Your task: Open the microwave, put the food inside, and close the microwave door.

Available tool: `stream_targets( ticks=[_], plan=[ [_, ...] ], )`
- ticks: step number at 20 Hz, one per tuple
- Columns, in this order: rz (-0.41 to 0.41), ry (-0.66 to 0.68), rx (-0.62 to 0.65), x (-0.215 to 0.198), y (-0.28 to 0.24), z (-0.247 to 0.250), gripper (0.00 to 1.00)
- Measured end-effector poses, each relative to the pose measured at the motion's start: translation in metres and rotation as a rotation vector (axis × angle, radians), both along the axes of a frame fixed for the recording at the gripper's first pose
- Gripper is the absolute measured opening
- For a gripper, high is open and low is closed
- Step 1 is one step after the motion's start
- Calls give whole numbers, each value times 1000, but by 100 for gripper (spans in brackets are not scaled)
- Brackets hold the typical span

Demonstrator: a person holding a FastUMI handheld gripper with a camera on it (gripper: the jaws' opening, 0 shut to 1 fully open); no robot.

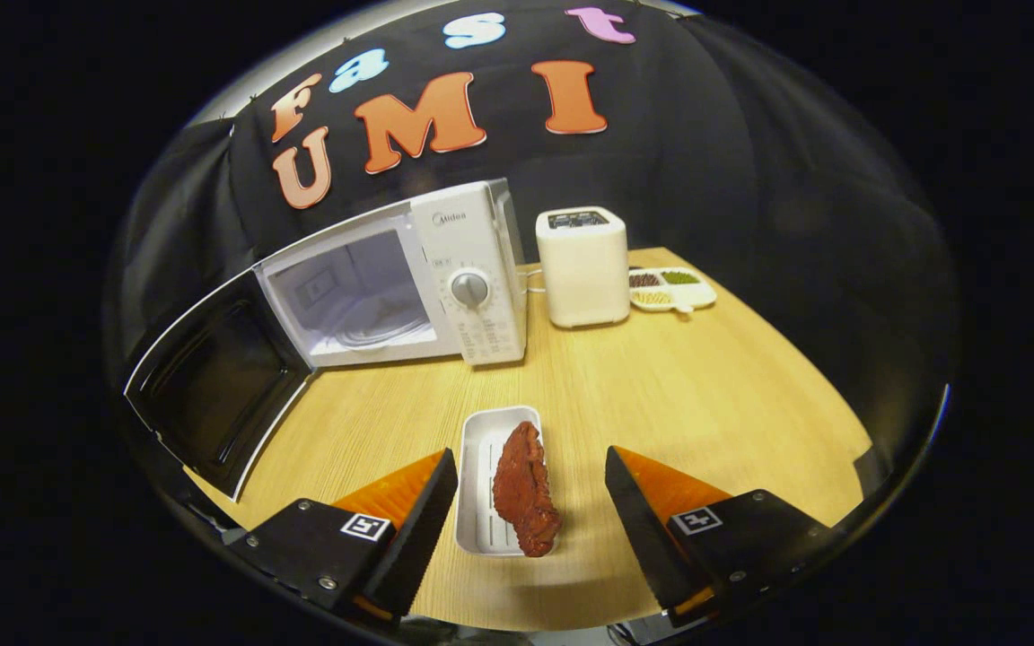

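Gripper (530,489) held low over the table (705,395), fingers spread wide and pressing on nothing; the white tray (481,449) lies between them, nearer the left finger than the right, neither finger touching it; a dark red slab of meat (524,489) rests in it lengthwise, leaning on the tray's right rim with its near end overhanging. Judgement: step in hand is the grasp on the tray; best to shift slightly left to centre it, settle lower so both fingers meet the long rims rather than the meat, close evenly, lift level so the slab does not slide off. Beyond, the microwave (472,278) stands with door (212,386) swung fully open to the left, cavity clear for entry; right of it a white appliance (582,269), then a divided dish (674,289) of small foods.
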State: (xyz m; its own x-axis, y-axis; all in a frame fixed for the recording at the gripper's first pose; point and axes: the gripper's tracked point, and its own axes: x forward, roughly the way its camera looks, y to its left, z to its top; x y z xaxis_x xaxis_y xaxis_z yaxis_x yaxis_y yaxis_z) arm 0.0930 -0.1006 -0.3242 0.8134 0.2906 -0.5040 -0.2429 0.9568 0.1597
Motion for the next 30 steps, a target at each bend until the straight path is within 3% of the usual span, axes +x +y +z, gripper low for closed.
stream_targets(
  ticks=[6,12,13,18,22,30],
  plan=[
    [56,76,-17,1,12,-29,79],
    [46,87,-52,-5,6,-32,33],
    [43,99,-41,-8,7,-31,20],
    [45,134,-10,-12,9,-29,6],
    [50,99,-66,-12,6,-19,2],
    [35,45,-22,-15,15,32,2]
  ],
)
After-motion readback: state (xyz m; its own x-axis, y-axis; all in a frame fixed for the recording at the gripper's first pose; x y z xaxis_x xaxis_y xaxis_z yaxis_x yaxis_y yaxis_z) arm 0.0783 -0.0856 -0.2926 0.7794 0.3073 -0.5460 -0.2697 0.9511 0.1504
